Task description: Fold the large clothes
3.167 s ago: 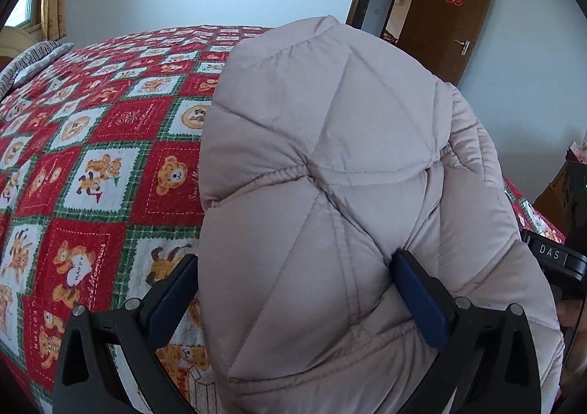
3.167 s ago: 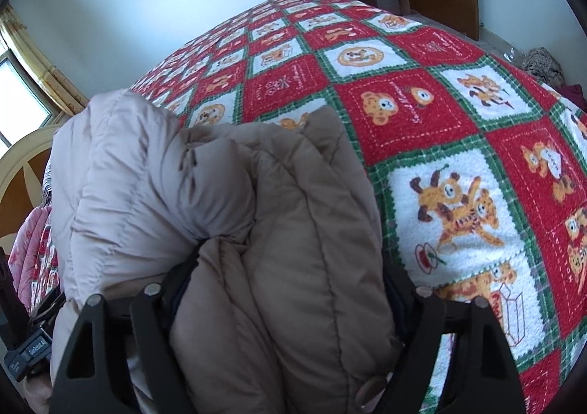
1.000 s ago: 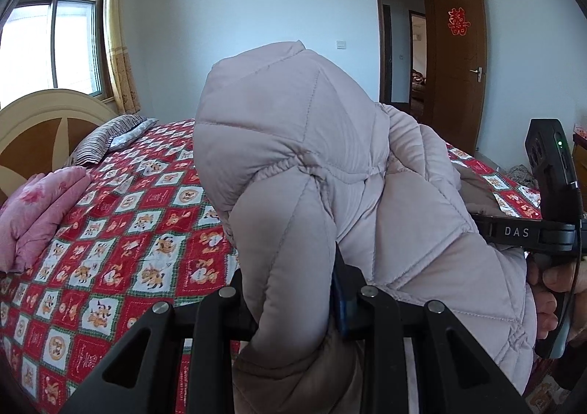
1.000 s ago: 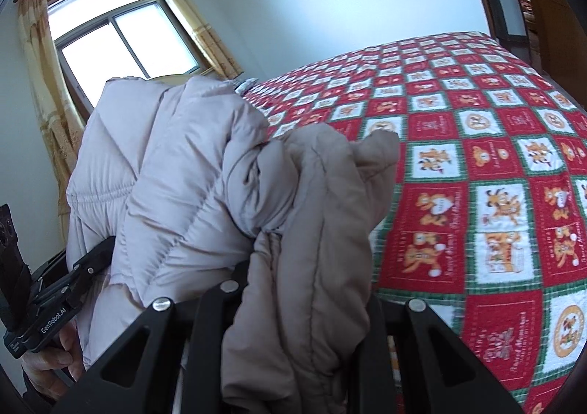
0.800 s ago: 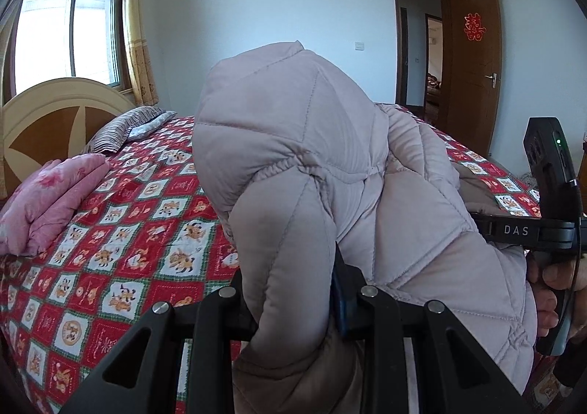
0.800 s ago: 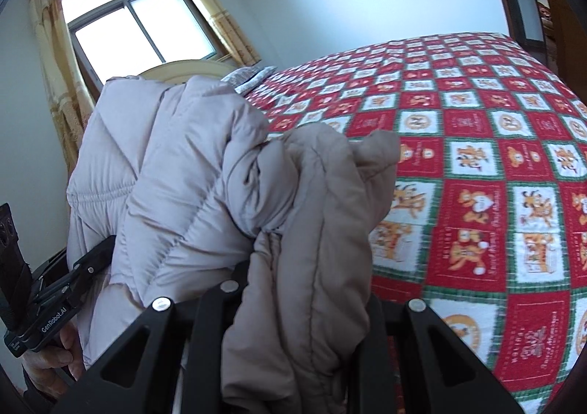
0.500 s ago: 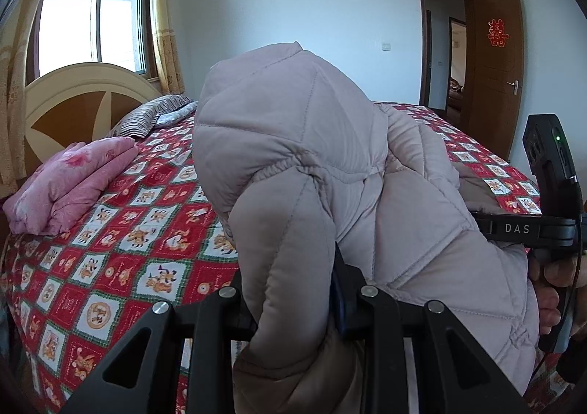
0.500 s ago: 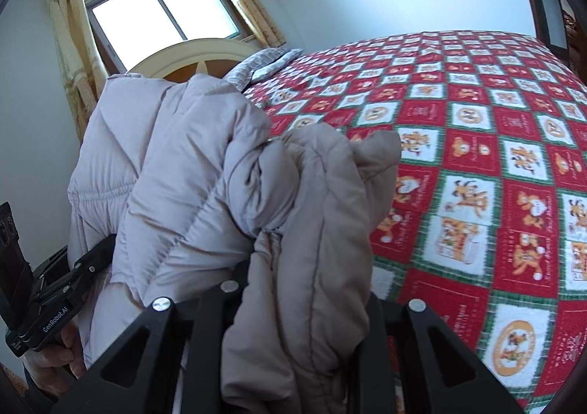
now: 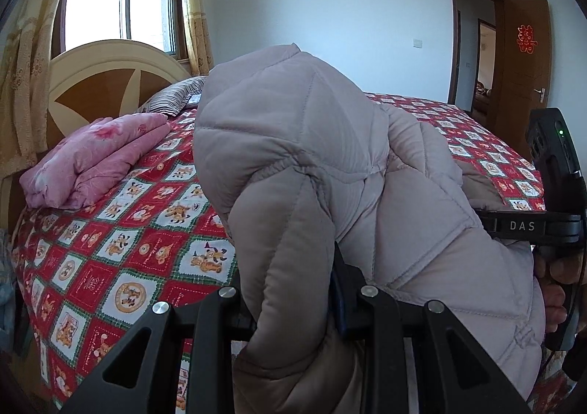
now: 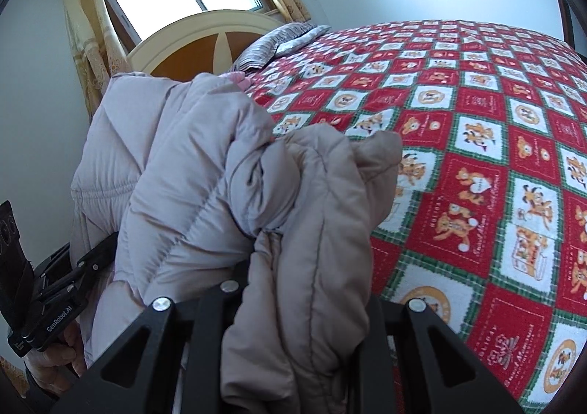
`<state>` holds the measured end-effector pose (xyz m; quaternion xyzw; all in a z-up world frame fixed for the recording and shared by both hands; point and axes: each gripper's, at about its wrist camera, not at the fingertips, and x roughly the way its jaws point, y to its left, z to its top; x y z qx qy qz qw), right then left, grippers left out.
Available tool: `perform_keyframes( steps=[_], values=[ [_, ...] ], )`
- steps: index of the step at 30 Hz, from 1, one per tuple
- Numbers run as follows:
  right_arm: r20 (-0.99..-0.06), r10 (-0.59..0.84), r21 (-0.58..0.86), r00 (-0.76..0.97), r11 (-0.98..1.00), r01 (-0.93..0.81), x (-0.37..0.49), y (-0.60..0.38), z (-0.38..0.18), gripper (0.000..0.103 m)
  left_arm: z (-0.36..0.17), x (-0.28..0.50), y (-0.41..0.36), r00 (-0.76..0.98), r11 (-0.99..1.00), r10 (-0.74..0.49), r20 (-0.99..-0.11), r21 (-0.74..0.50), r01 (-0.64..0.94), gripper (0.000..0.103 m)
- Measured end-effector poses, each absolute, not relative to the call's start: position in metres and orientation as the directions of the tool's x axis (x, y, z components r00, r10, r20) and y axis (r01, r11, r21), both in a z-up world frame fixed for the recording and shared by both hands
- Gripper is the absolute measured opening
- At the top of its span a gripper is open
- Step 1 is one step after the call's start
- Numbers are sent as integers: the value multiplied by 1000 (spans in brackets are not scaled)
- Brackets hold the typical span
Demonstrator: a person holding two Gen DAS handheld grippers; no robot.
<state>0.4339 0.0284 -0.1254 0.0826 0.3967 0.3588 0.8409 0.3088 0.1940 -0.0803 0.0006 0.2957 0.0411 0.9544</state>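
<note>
A folded pale pink-beige quilted down coat (image 9: 330,171) is held up in the air over the near edge of the bed. My left gripper (image 9: 293,289) is shut on a thick fold of the coat at its left end. My right gripper (image 10: 312,289) is shut on the bunched tan end of the coat (image 10: 220,164). The fingertips of both grippers are buried in the padding. In the left wrist view the right gripper's body shows (image 9: 528,227) at the right; in the right wrist view the left gripper's body shows (image 10: 55,289) at the left.
The bed wears a red, white and green bear-print quilt (image 9: 139,252) (image 10: 495,164). A folded pink blanket (image 9: 91,160) and a striped pillow (image 10: 275,43) lie by the round wooden headboard (image 9: 99,80). A window with curtains is behind it; an open brown door (image 9: 524,76) is far right.
Both grippers, still shut on the coat, have swung left along the bed toward the headboard; the window, headboard and pink blanket have come further into view. The grip on the coat is unchanged.
</note>
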Motion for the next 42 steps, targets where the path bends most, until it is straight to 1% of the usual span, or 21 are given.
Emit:
perform_keyframes(
  steps=[4, 5, 6, 7, 8, 9, 13, 14, 15, 16, 18, 21, 25, 28, 31, 32, 33, 35, 38, 42],
  values=[
    [-631, 662, 423, 404, 730, -536, 440, 42, -138, 23, -96, 314, 206, 803, 995, 90, -589, 28, -91, 31],
    [-636, 661, 426, 398, 731, -533, 442, 44, -141, 24, -101, 316, 210, 797, 994, 100, -595, 29, -104, 34],
    [-639, 661, 431, 393, 731, -529, 445, 47, -144, 24, -104, 317, 213, 793, 993, 109, -599, 25, -117, 41],
    [-642, 661, 435, 389, 732, -525, 448, 48, -147, 24, -109, 319, 217, 787, 991, 118, -606, 28, -127, 44],
    [-646, 658, 436, 386, 734, -521, 449, 50, -150, 24, -114, 321, 220, 782, 990, 129, -609, 32, -139, 50],
    [-650, 655, 434, 385, 737, -519, 451, 52, -152, 25, -117, 321, 223, 780, 988, 138, -610, 32, -150, 59],
    [-664, 646, 436, 376, 744, -507, 455, 55, -162, 30, -128, 323, 233, 767, 981, 171, -619, 34, -191, 75],
    [-665, 647, 440, 374, 744, -503, 457, 56, -164, 32, -129, 323, 235, 766, 978, 186, -616, 41, -204, 81],
    [-666, 646, 443, 373, 745, -499, 457, 55, -166, 34, -130, 322, 237, 768, 976, 196, -610, 50, -210, 84],
    [-668, 643, 442, 374, 747, -496, 458, 55, -167, 36, -131, 322, 238, 769, 975, 204, -605, 57, -213, 85],
    [-673, 637, 441, 375, 753, -488, 461, 55, -170, 41, -133, 323, 240, 769, 972, 221, -600, 69, -225, 93],
    [-683, 626, 437, 377, 763, -476, 465, 54, -175, 48, -136, 324, 244, 768, 970, 221, -601, 53, -237, 95],
    [-702, 605, 418, 375, 777, -471, 468, 55, -178, 52, -136, 324, 242, 762, 967, 232, -605, 61, -246, 96],
    [-704, 582, 384, 406, 794, -471, 462, 53, -169, 55, -129, 319, 239, 749, 963, 253, -612, 84, -256, 95],
    [-680, 568, 351, 464, 808, -474, 446, 45, -152, 61, -113, 302, 232, 757, 956, 287, -587, 129, -262, 95],
    [-671, 568, 342, 476, 807, -481, 439, 43, -146, 65, -105, 293, 228, 772, 957, 287, -568, 134, -258, 95],
    [-659, 570, 337, 491, 807, -485, 430, 40, -139, 71, -99, 285, 226, 783, 959, 282, -554, 131, -253, 95],
    [-632, 575, 320, 520, 804, -501, 415, 36, -127, 78, -87, 267, 222, 804, 961, 276, -526, 123, -249, 95],
    [-598, 568, 274, 565, 808, -522, 387, 31, -107, 79, -72, 245, 217, 823, 961, 276, -496, 115, -253, 95],
    [-545, 587, 279, 599, 801, -530, 359, 22, -89, 82, -58, 221, 209, 844, 963, 270, -464, 111, -247, 95]
  ],
)
